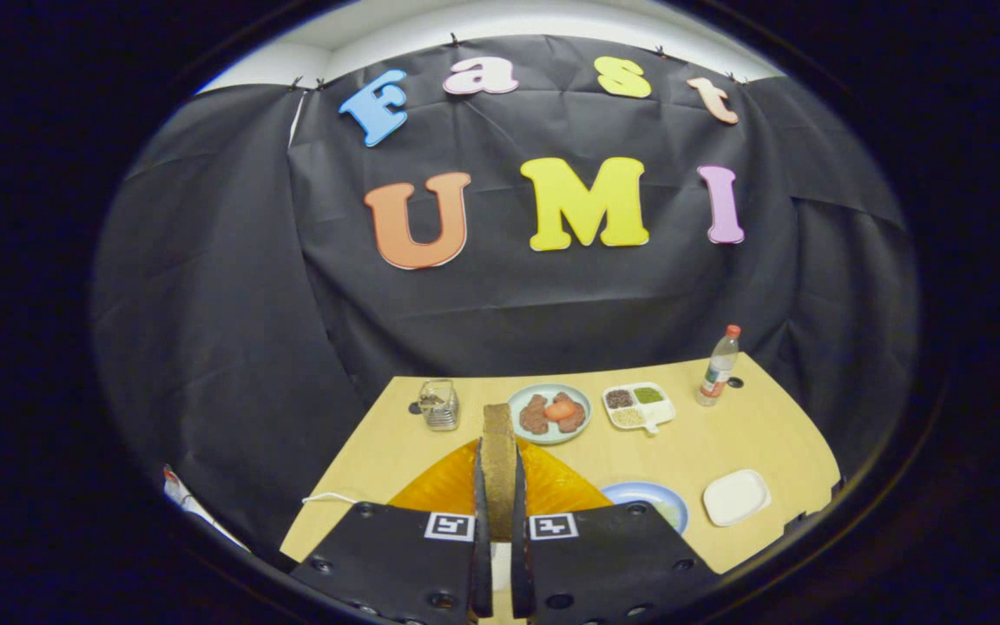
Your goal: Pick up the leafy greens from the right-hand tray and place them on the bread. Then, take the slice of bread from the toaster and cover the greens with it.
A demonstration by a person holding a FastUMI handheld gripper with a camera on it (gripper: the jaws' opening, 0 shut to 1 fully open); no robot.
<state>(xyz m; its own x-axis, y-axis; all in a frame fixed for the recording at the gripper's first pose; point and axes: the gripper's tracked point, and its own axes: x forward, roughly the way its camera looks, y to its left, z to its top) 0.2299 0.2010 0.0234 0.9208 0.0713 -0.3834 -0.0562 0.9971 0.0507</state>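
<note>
A: Bread slice (497,451) stands on edge at lower centre of the frame, clamped between my gripper (497,512) fingers, brown crust upward. So I'm holding the toast; I judge this is the covering step.

B: Where does it go?

A: Below and behind the slice I see an orange tray (552,486). The fingers hide its middle, so I can't tell where the greens and bottom bread lie.

B: Anything to avoid?

A: Blue-rimmed plate (652,502) and white dish (735,496) sit lower right, near the fingers. Farther up the wooden table (760,434): a glass (438,404), a plate of food (550,413), a divided dish (638,404) and a bottle (718,365).

B: Advice?

A: I'd tip the slice flat, lower it squarely, and let go only once it rests, so the greens don't slide.
</note>
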